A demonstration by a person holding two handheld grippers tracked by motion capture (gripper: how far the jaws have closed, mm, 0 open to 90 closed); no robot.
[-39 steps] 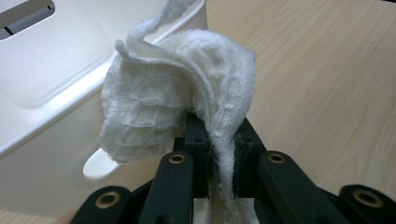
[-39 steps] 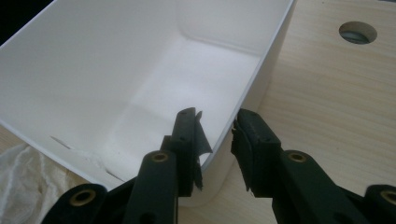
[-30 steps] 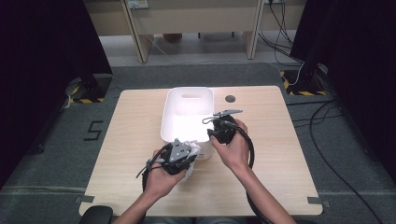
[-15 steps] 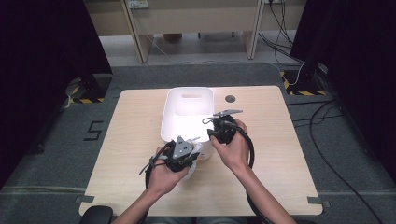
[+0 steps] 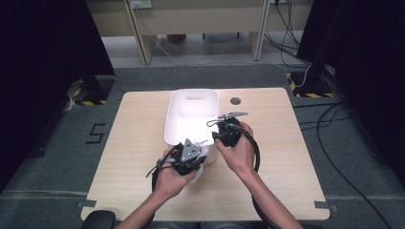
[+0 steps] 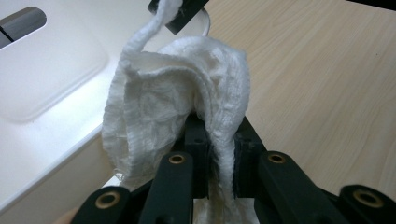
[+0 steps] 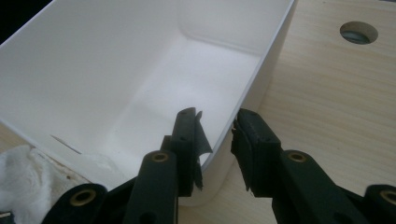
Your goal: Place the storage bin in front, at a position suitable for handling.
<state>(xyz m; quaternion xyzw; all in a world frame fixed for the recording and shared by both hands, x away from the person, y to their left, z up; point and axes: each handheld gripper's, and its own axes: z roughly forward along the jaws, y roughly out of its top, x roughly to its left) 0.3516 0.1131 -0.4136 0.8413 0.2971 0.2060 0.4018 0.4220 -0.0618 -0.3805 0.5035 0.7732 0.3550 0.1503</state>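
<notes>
My left gripper (image 6: 219,144) is shut on a crumpled white cloth (image 6: 177,102), which stands up above the jaws. The cloth's top tip meets a small black piece at the upper edge of the left gripper view; I cannot tell what that piece is. In the high view the left gripper (image 5: 203,149) holds the cloth (image 5: 204,157) just at the near end of a white plastic bin (image 5: 168,124). My right gripper (image 7: 215,126) is open, one jaw inside and one outside the bin's (image 7: 116,70) near right corner. The right gripper (image 5: 215,138) sits beside the cloth (image 7: 23,172).
The bin stands in the middle of a light wooden table (image 5: 138,143). A round cable hole (image 5: 235,100) lies right of the bin's far end and is also seen as the hole (image 7: 358,31). Black cables loop around both hands.
Almost nothing: the left hand with the cloth has edged slightly toward the bin, and the right gripper stays at the bin's corner.
</notes>
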